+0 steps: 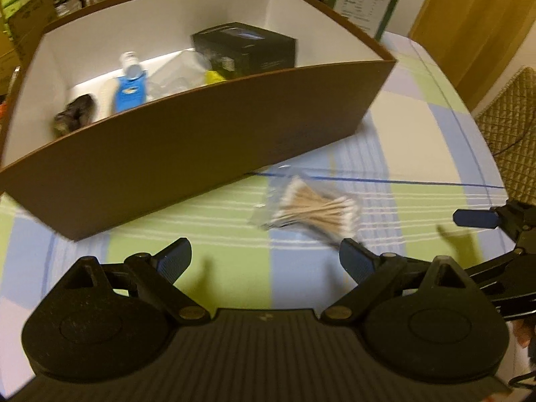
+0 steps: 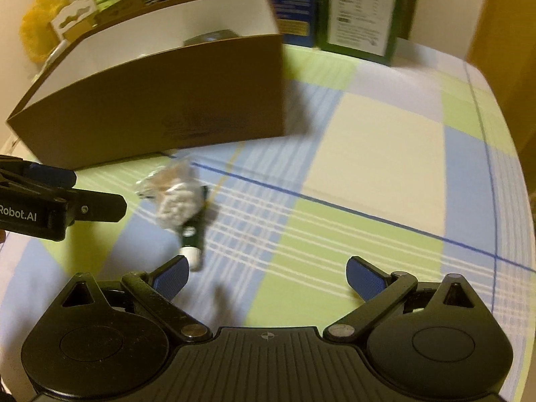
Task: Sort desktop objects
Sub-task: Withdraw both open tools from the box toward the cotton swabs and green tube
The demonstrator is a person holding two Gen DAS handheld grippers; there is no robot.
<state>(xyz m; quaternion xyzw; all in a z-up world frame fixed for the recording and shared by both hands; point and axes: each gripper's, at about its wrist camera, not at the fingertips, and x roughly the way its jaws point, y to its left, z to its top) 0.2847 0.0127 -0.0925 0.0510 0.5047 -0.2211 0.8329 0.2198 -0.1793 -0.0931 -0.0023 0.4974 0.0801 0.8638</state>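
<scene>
Box [image 1: 207,140], brown outside and white inside, stands toward the far left of the checked tablecloth [image 1: 412,124]; it holds a blue-labelled bottle [image 1: 130,88] and a black carton [image 1: 248,48], their print too blurred to read. Bag of cotton swabs [image 1: 315,212] lies on the cloth just in front of the box, with a small dark tube [image 2: 193,231] beside it. Left gripper [image 1: 264,259] is spread and empty; its side reads "Robot.AI" in the right view. Right gripper [image 2: 266,278] is likewise spread, holding nothing.
</scene>
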